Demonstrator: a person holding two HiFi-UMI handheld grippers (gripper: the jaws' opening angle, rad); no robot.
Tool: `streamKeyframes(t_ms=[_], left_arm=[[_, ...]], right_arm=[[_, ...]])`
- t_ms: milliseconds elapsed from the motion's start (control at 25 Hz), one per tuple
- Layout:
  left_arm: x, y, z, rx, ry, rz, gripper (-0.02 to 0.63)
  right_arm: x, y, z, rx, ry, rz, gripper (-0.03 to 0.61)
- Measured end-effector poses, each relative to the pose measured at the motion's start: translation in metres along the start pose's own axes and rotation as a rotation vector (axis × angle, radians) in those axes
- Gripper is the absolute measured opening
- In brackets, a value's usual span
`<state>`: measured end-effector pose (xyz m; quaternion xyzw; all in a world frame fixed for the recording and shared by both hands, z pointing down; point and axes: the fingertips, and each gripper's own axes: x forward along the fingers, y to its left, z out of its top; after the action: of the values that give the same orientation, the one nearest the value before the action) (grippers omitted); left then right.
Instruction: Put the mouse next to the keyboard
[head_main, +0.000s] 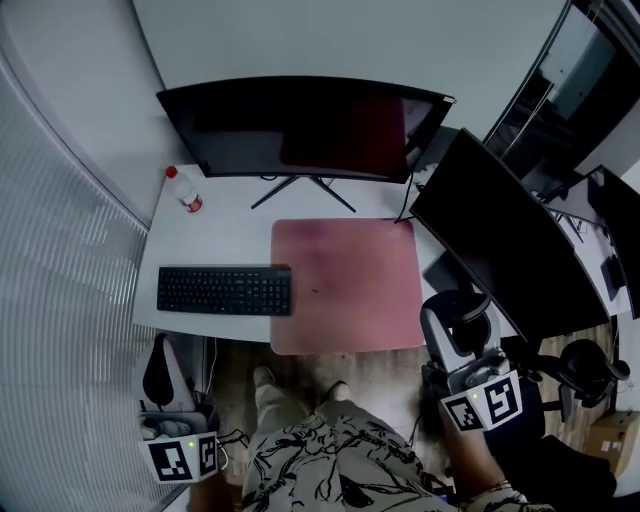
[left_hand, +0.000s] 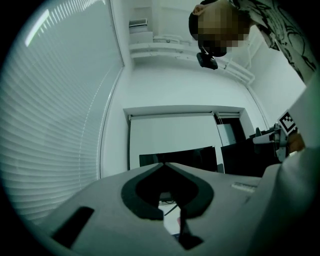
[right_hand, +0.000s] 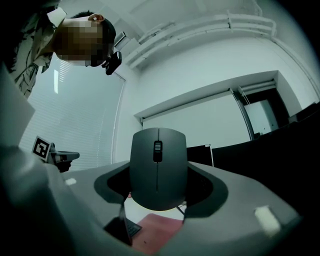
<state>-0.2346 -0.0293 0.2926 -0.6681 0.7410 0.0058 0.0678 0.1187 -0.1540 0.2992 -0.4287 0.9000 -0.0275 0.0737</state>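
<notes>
Right gripper (right_hand: 159, 165) holding the mouse (right_hand: 158, 187).
Its fingers are gripping it, bound for the keyboard (head_main: 224, 290); left gripper's (left_hand: 164, 166) fingers are closed, empty.

Head view looks steeply down on the worktop (head_main: 215, 235). Both gripper views sit low, facing forward; all share the monitor (head_main: 300, 125).

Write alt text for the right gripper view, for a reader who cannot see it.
A dark grey mouse, wheel toward the camera, is clamped between the jaws of the right hand-held gripper. Below it lie a pink desk mat and a corner of a black keyboard; dark monitors stand behind.
</notes>
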Motion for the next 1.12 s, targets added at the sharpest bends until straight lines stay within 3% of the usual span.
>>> streamKeyframes(t_ms=[480, 1120], left_arm=[[0.043, 0.051, 0.001, -0.003, -0.017, -0.066, -0.003], [0.062, 0.104, -0.007, -0.020, -0.029, -0.107, -0.003]], right_arm=[[0.031, 0.029, 0.003, -0.047, -0.014, -0.077, 0.304], [0.064, 0.064, -0.009, -0.060, -0.009, -0.137, 0.304]])
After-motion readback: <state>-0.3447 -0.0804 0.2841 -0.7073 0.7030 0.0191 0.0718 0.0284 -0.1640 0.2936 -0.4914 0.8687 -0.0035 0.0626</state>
